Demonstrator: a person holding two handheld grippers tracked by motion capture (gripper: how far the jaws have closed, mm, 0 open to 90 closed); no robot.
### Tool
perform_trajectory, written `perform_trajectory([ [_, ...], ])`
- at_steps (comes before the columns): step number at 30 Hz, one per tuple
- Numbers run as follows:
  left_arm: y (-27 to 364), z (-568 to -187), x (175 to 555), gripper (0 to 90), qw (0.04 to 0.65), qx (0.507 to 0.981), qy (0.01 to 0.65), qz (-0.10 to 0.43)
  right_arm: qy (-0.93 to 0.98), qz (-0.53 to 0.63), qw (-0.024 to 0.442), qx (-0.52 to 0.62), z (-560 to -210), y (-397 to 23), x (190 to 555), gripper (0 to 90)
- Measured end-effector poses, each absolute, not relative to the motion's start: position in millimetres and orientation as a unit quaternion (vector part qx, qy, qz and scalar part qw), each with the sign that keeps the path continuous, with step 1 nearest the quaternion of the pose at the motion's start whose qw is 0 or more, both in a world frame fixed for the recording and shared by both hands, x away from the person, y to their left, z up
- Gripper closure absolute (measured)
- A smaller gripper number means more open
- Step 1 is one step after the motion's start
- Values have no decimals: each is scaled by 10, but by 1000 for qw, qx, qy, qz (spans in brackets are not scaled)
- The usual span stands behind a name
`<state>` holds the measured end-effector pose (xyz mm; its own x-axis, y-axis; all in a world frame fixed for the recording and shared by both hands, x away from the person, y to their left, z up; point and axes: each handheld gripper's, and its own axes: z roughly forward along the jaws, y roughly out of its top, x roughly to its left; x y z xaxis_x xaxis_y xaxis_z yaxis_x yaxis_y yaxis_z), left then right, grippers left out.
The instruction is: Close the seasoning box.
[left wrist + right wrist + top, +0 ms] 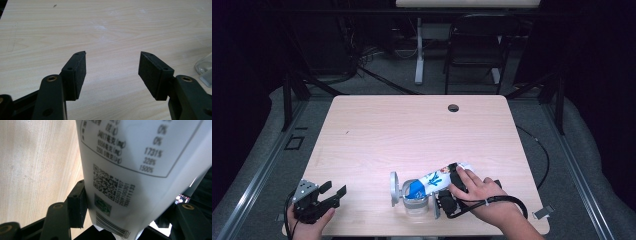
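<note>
A white packet (437, 180) with blue print lies tilted, its blue end down in the mouth of a clear glass jar (416, 204) near the table's front edge. The jar's hinged lid (394, 189) stands open to the left. My right gripper (455, 176) is shut on the packet's upper end. In the right gripper view the packet (130, 170) shows a printed table, a QR code and a barcode, and the left pad (78, 205) presses against it. My left gripper (332, 192) rests open at the front left corner, its jaws (112, 67) wide apart with bare wood between them.
The wooden table (412, 130) has a small round hole (453, 107) near its back edge. A black chair (474, 45) and a white desk leg (419, 50) stand behind it. A glass edge (203, 66) shows at the right of the left gripper view.
</note>
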<state>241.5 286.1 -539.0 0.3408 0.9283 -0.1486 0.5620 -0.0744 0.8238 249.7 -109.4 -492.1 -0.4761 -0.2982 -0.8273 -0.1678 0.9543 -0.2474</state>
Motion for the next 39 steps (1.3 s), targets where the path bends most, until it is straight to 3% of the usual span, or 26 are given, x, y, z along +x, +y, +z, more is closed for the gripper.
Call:
perform_trajectory([
  [39, 2879, -5395, 2418, 399, 424, 698, 535, 216, 848, -85, 501, -152, -4900, -1066, 2488, 416],
])
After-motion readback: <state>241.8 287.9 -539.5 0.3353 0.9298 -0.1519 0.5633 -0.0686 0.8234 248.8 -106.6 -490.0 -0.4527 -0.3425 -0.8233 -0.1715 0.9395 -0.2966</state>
